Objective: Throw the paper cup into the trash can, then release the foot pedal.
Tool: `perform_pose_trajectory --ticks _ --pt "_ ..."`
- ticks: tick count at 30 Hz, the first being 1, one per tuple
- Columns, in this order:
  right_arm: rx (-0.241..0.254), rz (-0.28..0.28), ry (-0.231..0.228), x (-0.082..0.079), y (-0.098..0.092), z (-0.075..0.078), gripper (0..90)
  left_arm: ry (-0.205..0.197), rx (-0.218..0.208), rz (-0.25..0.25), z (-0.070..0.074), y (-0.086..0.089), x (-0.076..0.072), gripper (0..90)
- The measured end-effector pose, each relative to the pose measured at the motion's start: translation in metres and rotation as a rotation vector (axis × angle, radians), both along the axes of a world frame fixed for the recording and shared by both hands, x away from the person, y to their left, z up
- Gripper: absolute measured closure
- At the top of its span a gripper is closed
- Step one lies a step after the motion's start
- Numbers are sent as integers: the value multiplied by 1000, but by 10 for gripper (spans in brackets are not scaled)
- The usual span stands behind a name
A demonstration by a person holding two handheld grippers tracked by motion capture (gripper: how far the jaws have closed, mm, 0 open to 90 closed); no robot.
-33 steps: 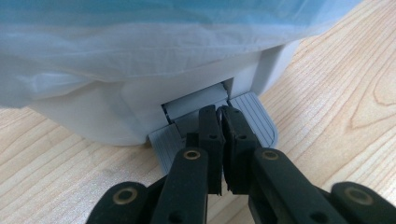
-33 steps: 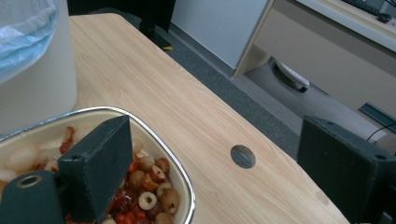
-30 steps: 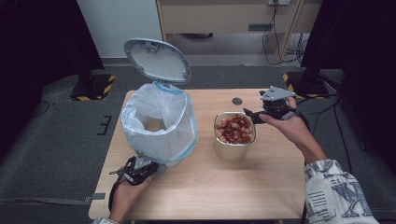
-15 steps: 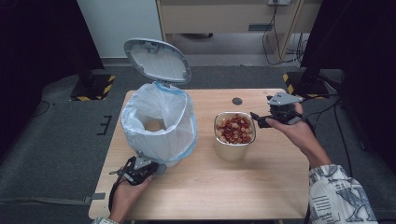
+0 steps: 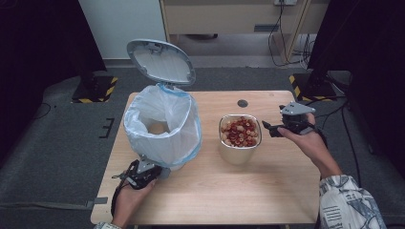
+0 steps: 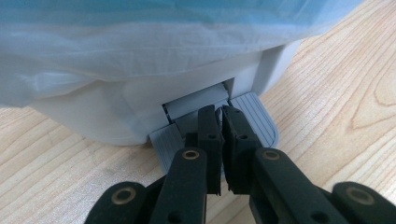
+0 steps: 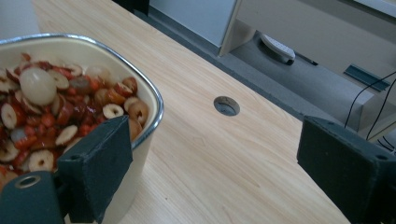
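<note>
Change since a second earlier: my right gripper [image 5: 265, 129] had come down and drawn back from above the bowl [image 5: 239, 149] to just off its right rim; my left gripper [image 5: 162, 172] had not shifted.
Left gripper: I had its jaws closed to a narrow slit with nothing between them, tips bearing down on the grey pedal [image 6: 254, 119] at the foot of the bin [image 5: 165, 126].
Bin: it stood at the left of the table [image 5: 267, 191], its lid [image 5: 161, 62] tipped up and back, the white liner bag [image 5: 187, 136] folded over the rim and the mouth open.
Bowl: it sat just right of the bin, apart from it, heaped with red and pale sliced fruit [image 7: 56, 109].
Right gripper: I held it wide and empty; in the right gripper view one pad [image 7: 100, 165] lay against the bowl's near wall, the other [image 7: 348, 165] well clear over bare wood.
Doing it well, as I judged: keep steady weight on the pedal so the lid stays up, set one pad inside the rim and one outside, pinch firmly, and carry the bowl level before tipping it over the bag.
</note>
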State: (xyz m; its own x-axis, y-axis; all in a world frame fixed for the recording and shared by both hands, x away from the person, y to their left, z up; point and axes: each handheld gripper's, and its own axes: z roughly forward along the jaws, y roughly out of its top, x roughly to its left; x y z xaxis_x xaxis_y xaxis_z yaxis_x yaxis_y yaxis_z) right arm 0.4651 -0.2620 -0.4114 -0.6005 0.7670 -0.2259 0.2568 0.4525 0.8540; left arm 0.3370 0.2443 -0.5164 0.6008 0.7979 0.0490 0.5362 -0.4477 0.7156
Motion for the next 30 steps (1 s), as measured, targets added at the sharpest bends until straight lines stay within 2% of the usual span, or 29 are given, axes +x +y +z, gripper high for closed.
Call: perform_pose_trajectory --ticks 8,20,27,30 --pt "8 -25 20 -6 -11 -17 107 1 -1 0 0 0 0 857" --pt "29 -63 30 -13 -20 -33 109 1 -7 2 0 1 0 854" --pt "46 -90 49 -21 -28 -50 110 3 -16 5 0 2 0 842" --pt "55 -99 54 -24 -32 -54 109 8 -18 10 0 4 0 808"
